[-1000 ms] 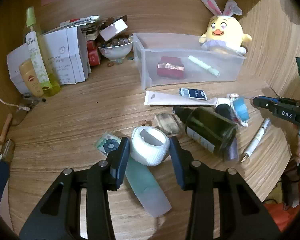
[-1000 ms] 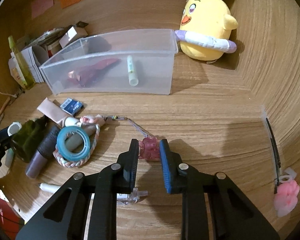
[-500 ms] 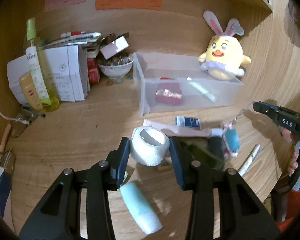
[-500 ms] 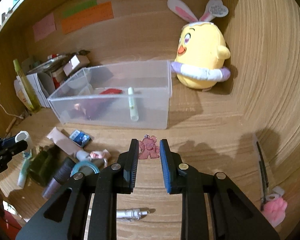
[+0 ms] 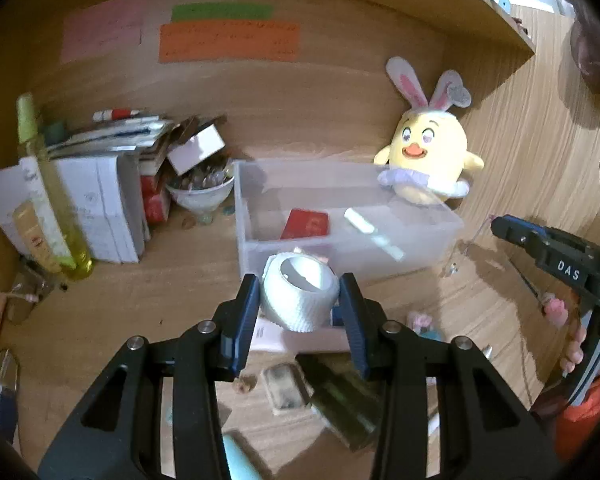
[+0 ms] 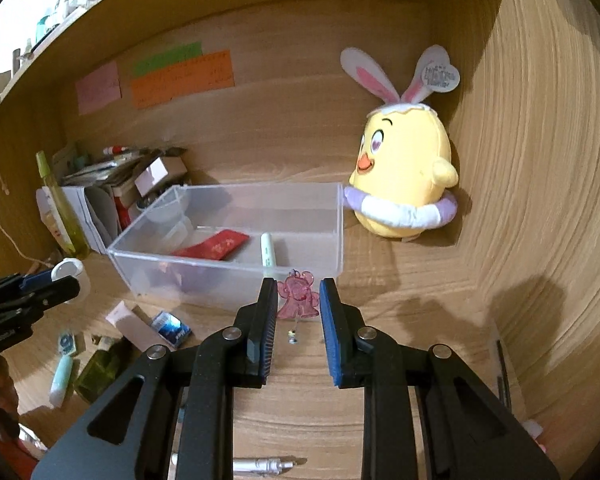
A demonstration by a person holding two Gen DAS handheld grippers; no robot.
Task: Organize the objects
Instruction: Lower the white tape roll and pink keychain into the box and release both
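- Left wrist view first: nearest to us, our left claw [image 5: 298,300] is clamped on a white woven roll of bandage tape [image 5: 299,296], both pads pressed to its sides, and the roll hangs clear above the wooden desk [image 5: 148,304].
- Under that claw we see blurred clutter lying on the desk: a dark green glass bottle [image 5: 342,398] on its side and a pale teal tube [image 5: 236,456] at the bottom edge.
- Right wrist view, nearest: our right claw [image 6: 298,300] is nearly closed and pinches a small translucent pink charm [image 6: 298,296] between its pads; a thin chain with a small bead hangs below the charm, off the desk.
- Low on the desk in this view lies a white pen [image 6: 260,465], and to the left a small blue packet [image 6: 172,326] just beside a flat pale pink tube [image 6: 130,326].
- Farther on stands the clear plastic storage bin [image 6: 228,280]; inside it lie a red envelope [image 6: 214,249] and a pale green stick-shaped tube [image 6: 268,256].
- Just beyond the bin's right end sits a yellow plush chick with rabbit ears [image 6: 404,176], against the wooden back wall.
- Far left we see a tall yellow spray bottle [image 5: 48,208] before a stack of white boxes and papers [image 5: 104,200].
- On the back wall hang pink, green and orange paper notes [image 5: 228,42].
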